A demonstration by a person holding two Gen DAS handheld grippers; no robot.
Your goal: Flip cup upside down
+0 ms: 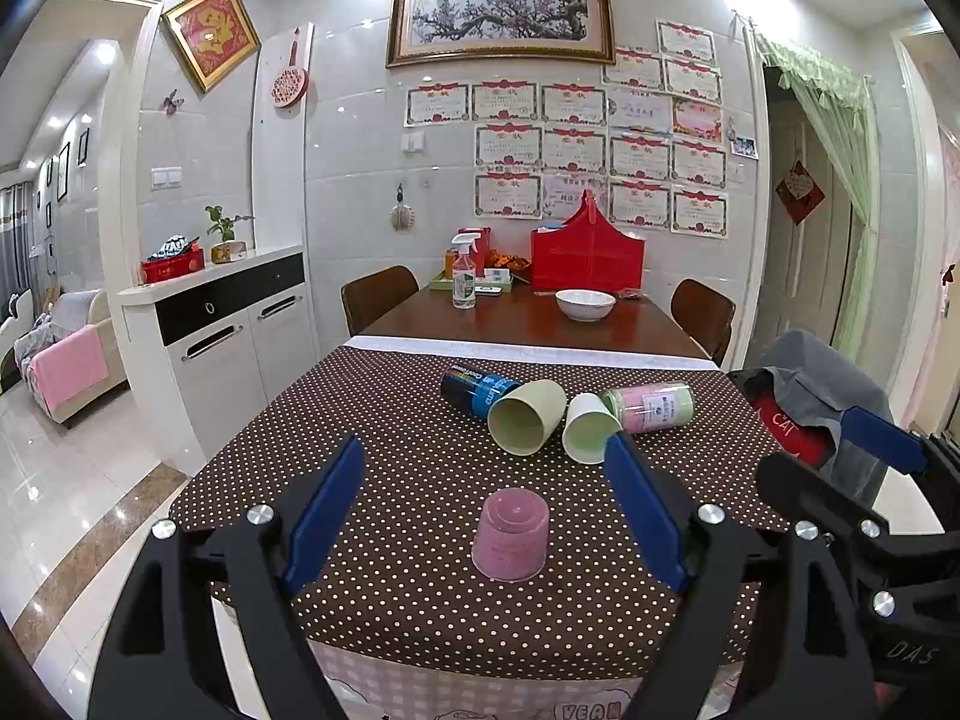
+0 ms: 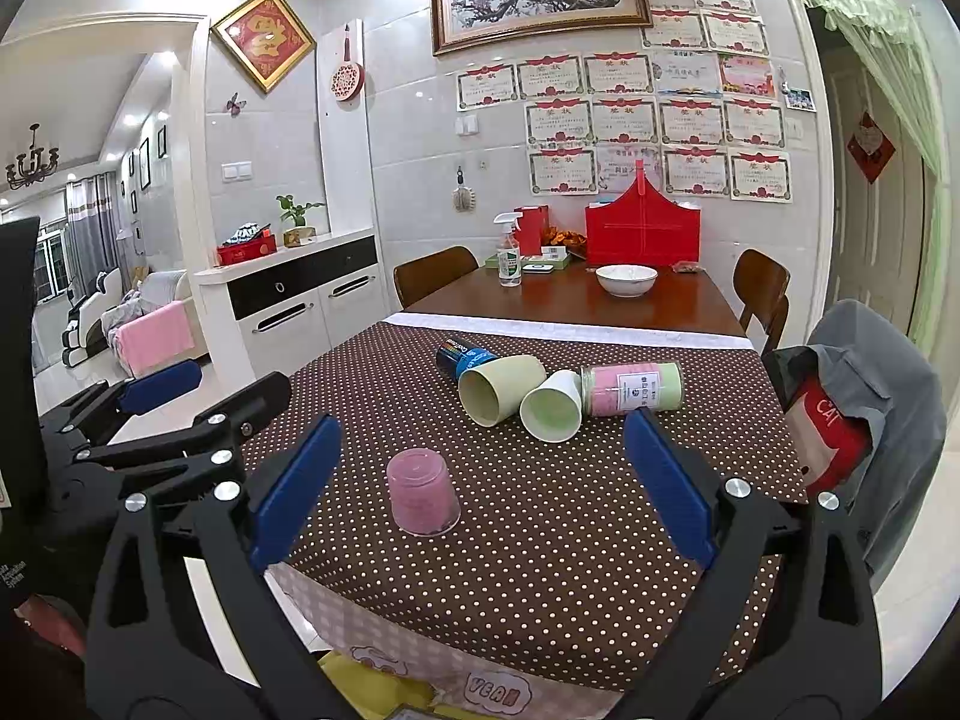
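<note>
A pink cup stands upside down, mouth on the polka-dot tablecloth, near the table's front edge; it also shows in the right wrist view. My left gripper is open and empty, its blue fingers either side of the cup but held back from it. My right gripper is open and empty, with the cup just right of its left finger. A beige cup and a white cup lie on their sides further back.
A dark blue can and a pink-and-green jar lie on their sides behind the cups. A white bowl, spray bottle and red box stand on the far wooden table. A chair with a grey jacket is at the right.
</note>
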